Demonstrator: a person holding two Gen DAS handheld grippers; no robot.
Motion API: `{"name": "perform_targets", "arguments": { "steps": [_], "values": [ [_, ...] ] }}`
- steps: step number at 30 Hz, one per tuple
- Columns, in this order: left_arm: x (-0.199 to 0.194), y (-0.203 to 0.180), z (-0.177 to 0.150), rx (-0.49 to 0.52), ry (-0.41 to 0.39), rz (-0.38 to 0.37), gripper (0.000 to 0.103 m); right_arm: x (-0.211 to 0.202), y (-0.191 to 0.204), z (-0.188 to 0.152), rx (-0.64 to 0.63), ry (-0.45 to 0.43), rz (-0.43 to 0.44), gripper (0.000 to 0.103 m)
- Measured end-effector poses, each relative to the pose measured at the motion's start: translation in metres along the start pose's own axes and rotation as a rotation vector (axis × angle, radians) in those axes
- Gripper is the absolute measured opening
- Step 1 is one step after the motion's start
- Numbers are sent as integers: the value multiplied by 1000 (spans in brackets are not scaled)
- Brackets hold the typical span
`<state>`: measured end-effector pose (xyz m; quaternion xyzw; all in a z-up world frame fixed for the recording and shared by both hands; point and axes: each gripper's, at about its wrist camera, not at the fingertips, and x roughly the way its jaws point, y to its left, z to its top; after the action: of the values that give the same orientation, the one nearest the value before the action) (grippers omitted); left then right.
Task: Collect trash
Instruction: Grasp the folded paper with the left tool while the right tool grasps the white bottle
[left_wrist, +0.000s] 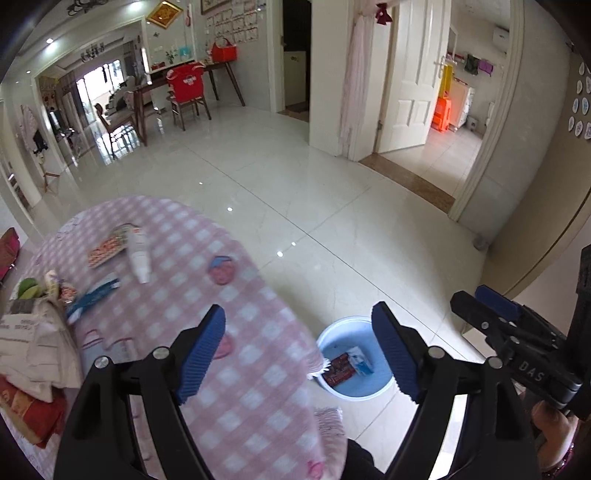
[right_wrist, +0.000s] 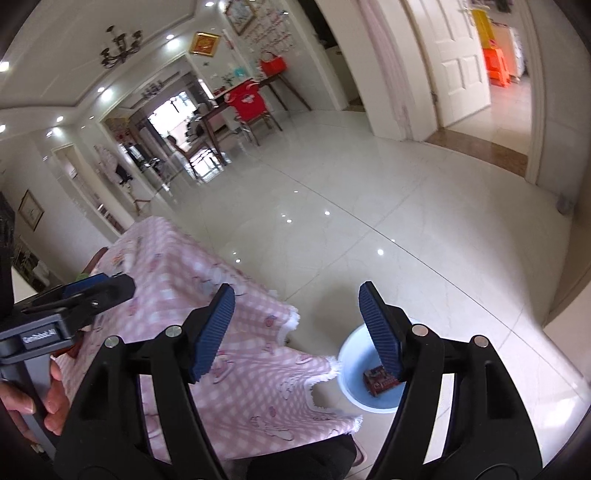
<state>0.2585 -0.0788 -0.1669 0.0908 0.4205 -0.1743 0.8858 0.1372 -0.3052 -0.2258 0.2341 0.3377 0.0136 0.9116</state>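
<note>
Nearest the lens, the left gripper (left_wrist: 298, 345) has its jaws spread wide with nothing between them, hanging over the edge of the table (left_wrist: 229, 373) in its pink checked cloth; the right gripper (right_wrist: 296, 328) likewise has its jaws apart and empty. Just beyond and below the right-hand jaw of each sits the light blue basin (left_wrist: 332, 339) on the floor (left_wrist: 332, 206), holding a red packet (left_wrist: 338, 369) and a blue-and-white carton (left_wrist: 361, 361). Farther out, left of the left gripper's jaws, a white tube (left_wrist: 138, 254), a blue wrapper (left_wrist: 92, 295) and a patterned packet (left_wrist: 107, 247) lie on the table.
</note>
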Motion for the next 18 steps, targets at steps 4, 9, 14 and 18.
{"name": "perform_targets", "arguments": {
  "steps": [4,9,14,18],
  "values": [
    [-30,38,-9,-45,-50,49,81,-5,46,-1,-77,-4,64,69],
    [-64,112,-21,-158,-89,160,83,5,109,-4,-179,15,134,69],
    [-84,202,-35,-328,-90,268,83,25,155,-4,-249,45,181,69],
    [-80,253,-44,-435,-78,260,83,48,188,-6,-291,79,203,69]
  ]
}}
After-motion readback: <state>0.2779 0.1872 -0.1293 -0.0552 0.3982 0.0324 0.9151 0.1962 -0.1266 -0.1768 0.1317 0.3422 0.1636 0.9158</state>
